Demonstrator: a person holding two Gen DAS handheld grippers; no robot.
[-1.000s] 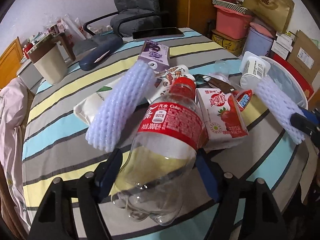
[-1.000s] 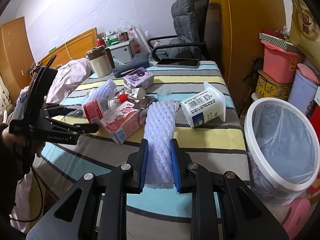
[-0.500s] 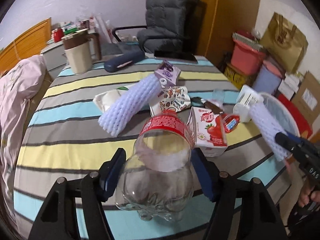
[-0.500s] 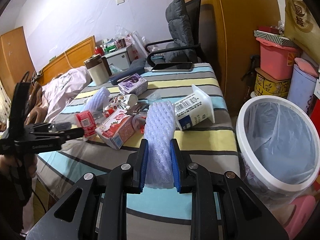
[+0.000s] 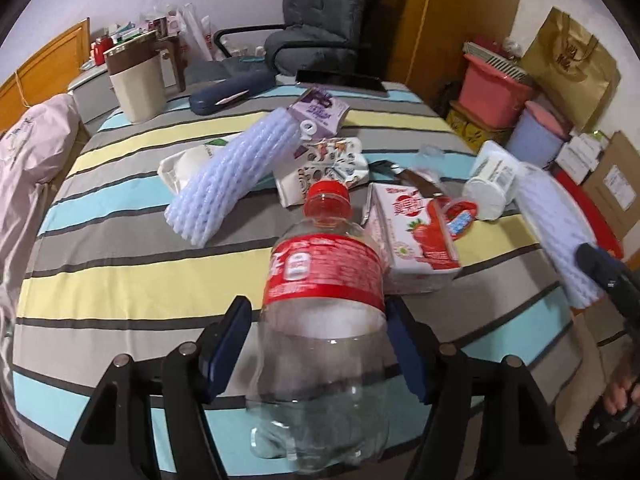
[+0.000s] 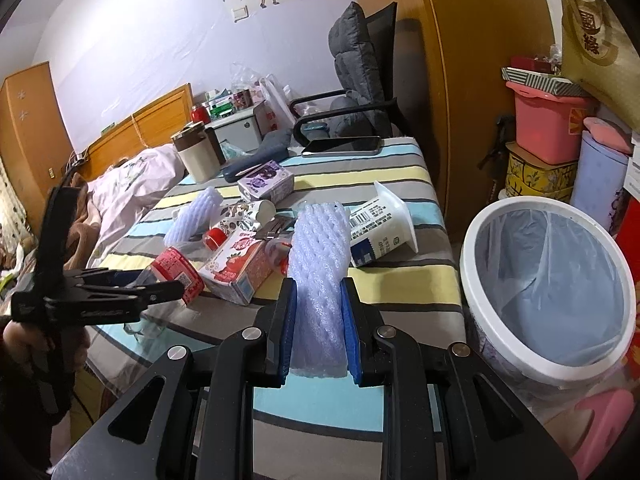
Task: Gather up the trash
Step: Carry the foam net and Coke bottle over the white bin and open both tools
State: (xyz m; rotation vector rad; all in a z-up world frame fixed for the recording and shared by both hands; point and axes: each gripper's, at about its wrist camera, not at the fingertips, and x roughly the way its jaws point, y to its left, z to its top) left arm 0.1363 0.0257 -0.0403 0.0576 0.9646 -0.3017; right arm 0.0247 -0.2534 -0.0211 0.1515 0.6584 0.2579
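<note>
Striped cloth (image 5: 120, 280) in yellow, blue and grey covers the table we work at, littered with cartons; a grey chair (image 6: 360, 76) stands behind it. Our left gripper (image 5: 320, 344) clamps the clear cola bottle (image 5: 320, 300), our right gripper (image 6: 318, 332) squeezes a foam sleeve (image 6: 318, 264), beside the white lined bin (image 6: 548, 364).

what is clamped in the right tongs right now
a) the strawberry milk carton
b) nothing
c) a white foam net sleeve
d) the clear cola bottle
c: in the right wrist view the right tongs are shut on the white foam net sleeve, its blue pads squeezing both sides; the cola bottle sits in the left tongs instead.
</note>
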